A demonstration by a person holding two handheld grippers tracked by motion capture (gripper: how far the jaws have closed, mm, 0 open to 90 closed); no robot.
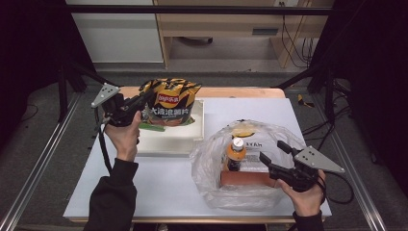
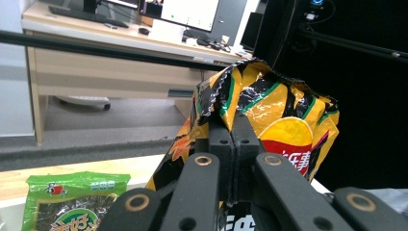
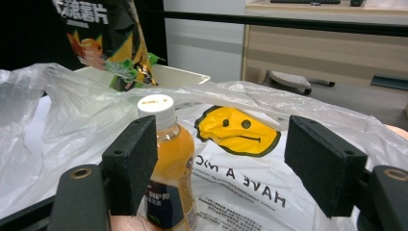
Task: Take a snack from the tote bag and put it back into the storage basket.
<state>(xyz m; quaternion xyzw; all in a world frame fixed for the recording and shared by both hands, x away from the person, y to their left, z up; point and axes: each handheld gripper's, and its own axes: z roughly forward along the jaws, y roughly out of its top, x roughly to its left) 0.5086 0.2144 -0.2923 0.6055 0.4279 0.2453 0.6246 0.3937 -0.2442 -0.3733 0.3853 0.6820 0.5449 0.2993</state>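
A yellow and black chips bag (image 1: pixel 171 103) hangs upright over a white tray (image 1: pixel 168 144), held by its left edge. My left gripper (image 1: pixel 144 101) is shut on that edge; in the left gripper view the jaws meet on the crinkled seam of the chips bag (image 2: pixel 284 120) at the left gripper's tips (image 2: pixel 232 130). At the right, my right gripper (image 1: pixel 273 153) stands open at the rim of a clear plastic bag (image 1: pixel 211 178). Inside stands an orange drink bottle (image 1: pixel 235 151) with a white cap, beside a reddish box (image 1: pixel 245 179). In the right gripper view the bottle (image 3: pixel 166 159) rises behind the left jaw of the right gripper (image 3: pixel 231 163).
A green seaweed packet (image 2: pixel 72 202) lies in the tray under the chips bag. The plastic bag carries a yellow smiley face (image 3: pixel 238 130). A white mat (image 1: pixel 159 187) covers the table, and a black frame bar (image 1: pixel 192 9) crosses beyond the far edge.
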